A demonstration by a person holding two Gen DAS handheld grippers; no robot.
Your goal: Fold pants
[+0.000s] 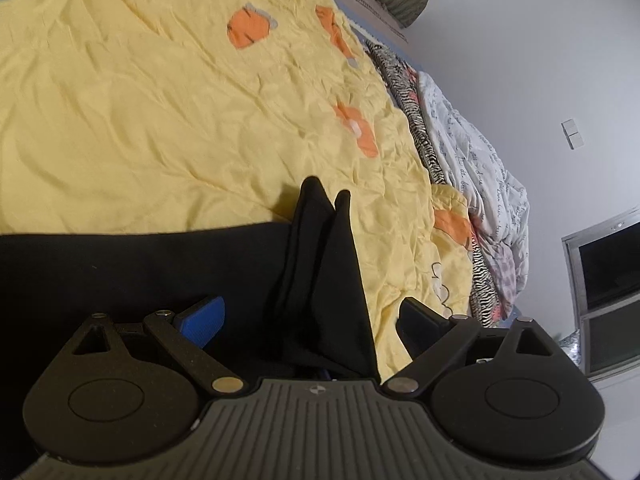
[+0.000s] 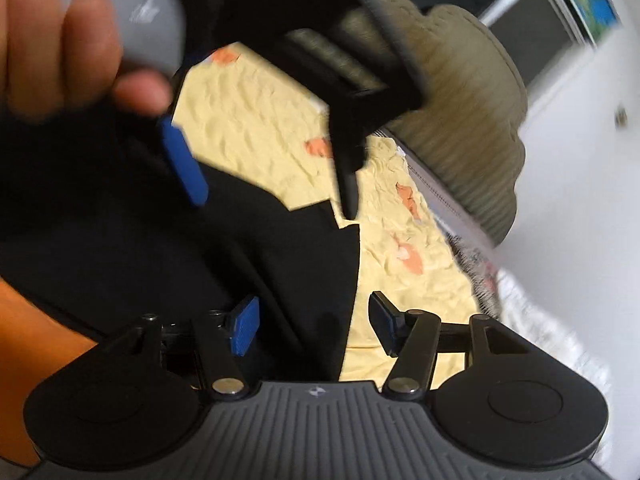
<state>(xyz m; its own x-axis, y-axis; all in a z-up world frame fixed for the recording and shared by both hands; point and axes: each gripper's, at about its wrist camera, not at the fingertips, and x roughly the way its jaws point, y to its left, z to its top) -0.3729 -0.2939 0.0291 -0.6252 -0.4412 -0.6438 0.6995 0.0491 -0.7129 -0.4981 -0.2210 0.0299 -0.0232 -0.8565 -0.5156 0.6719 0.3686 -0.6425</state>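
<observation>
Black pants (image 1: 120, 280) lie on a yellow bedsheet (image 1: 180, 100) printed with orange patches. In the left wrist view a folded ridge of the pants (image 1: 320, 248) stands up between the fingers of my left gripper (image 1: 310, 318). That gripper is open, its blue pad (image 1: 200, 316) and black finger well clear of the cloth. In the blurred right wrist view my right gripper (image 2: 314, 328) is open over the edge of the pants (image 2: 260, 248), with the pads not pressing on it. Just ahead hangs the left gripper (image 2: 272, 204), held by a person's hand (image 2: 60, 40).
Rumpled patterned quilts (image 1: 460, 160) are bunched along the bed's right edge. An olive ribbed cushion (image 2: 460, 100) sits at the head of the bed. Beyond it are a white wall and a dark window (image 1: 608, 264).
</observation>
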